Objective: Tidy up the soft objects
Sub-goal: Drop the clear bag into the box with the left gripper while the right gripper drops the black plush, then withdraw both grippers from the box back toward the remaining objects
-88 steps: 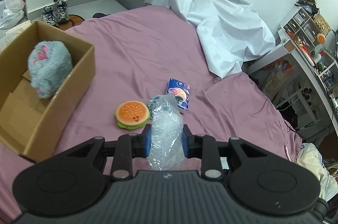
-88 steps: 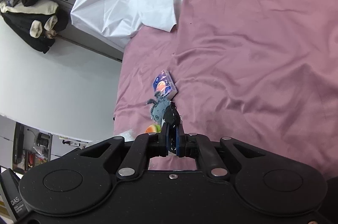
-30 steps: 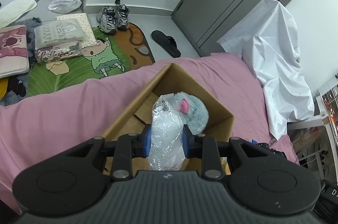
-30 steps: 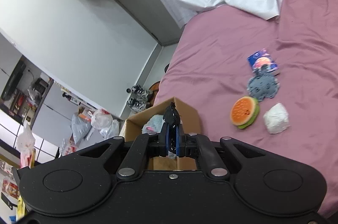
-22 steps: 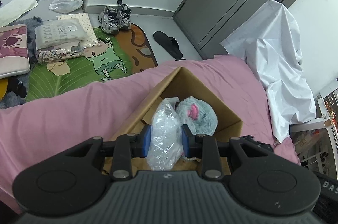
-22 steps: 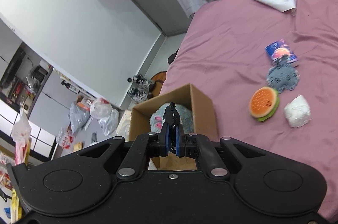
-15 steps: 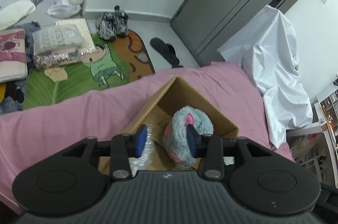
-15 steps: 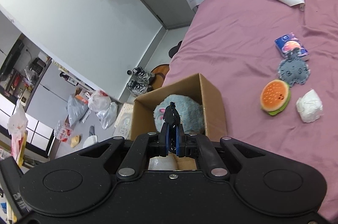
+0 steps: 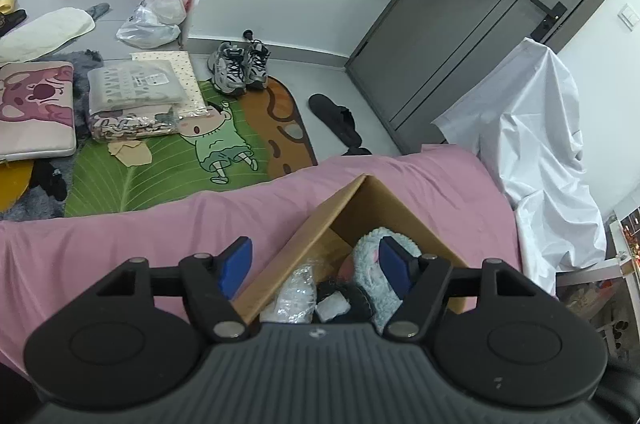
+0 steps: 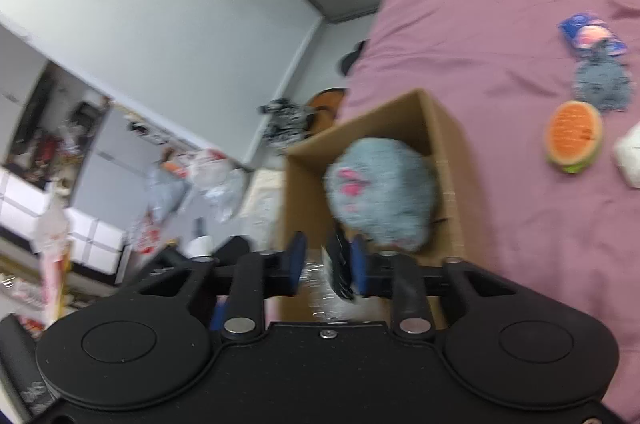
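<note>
The cardboard box (image 9: pixel 390 212) is plain matt brown, and the plush toy (image 9: pixel 372 264) in it is fuzzy grey-blue pile beside a crinkly, glossy clear plastic bag (image 9: pixel 294 298). The bedsheet (image 9: pixel 120 236) is smooth matt pink cloth, softly creased. The left gripper (image 9: pixel 316 262) is matt black plastic with blue rubbery-looking pads (image 9: pixel 236 262) and shiny metal pivot screws.

Both wrist views close above, facing down; share cardboard box (image 9: pixel 384 202) (image 10: pixel 448 128).

The left gripper (image 9: pixel 316 266) has a ribbed grey housing, matte black linkage arms with silver pivot screws, and blue-padded fingers (image 9: pixel 236 266). The right gripper (image 10: pixel 326 266) shows smooth black housing, round recessed discs, silver screws and blue pads.
</note>
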